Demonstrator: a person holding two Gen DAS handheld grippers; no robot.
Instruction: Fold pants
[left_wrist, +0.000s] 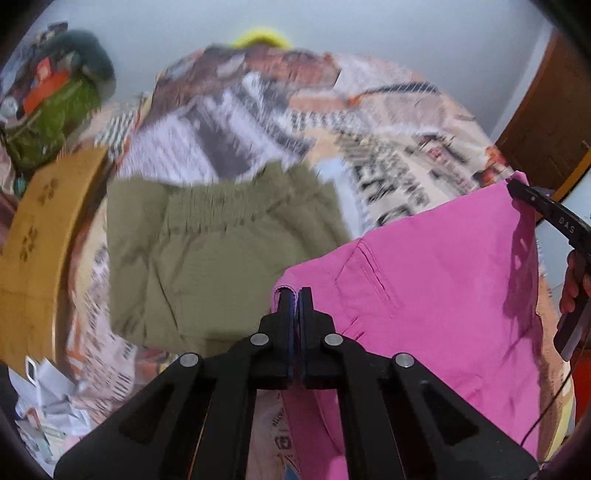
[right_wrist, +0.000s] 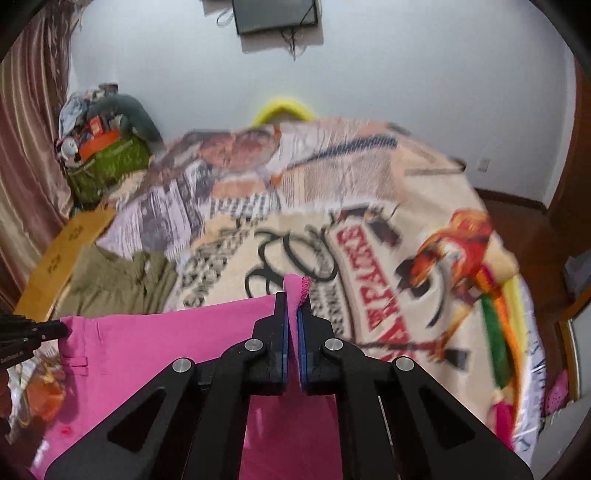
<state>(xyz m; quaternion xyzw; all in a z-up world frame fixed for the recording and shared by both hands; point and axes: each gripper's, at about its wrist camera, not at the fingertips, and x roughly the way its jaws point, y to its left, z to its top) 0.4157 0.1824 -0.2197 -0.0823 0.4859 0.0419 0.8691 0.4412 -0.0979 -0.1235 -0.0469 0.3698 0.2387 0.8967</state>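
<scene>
Printed blanket (right_wrist: 369, 206) covers bed; pink pants (left_wrist: 436, 266) stretched above it between both tools; olive garment (left_wrist: 207, 251) at 10 o'clock from pants, flat on blanket; left gripper (left_wrist: 295, 295) clamped on pants edge; right gripper (right_wrist: 293, 306) clamped on opposite hem corner

Soft, even room light fills both views, with no glare on the pale wall (right_wrist: 406, 92). Motion blur smears the printed blanket (left_wrist: 258, 110) and the olive garment (left_wrist: 207, 251) on the bed — lettering streaks, edges double. Each near gripper stays sharp — the left gripper (left_wrist: 295, 295) and the right gripper (right_wrist: 293, 306) alike. On the pink pants (left_wrist: 443, 277) a dark shadow falls near their right edge. Fisheye bending curves the bed's edges, and black vignetting fills the corners.
</scene>
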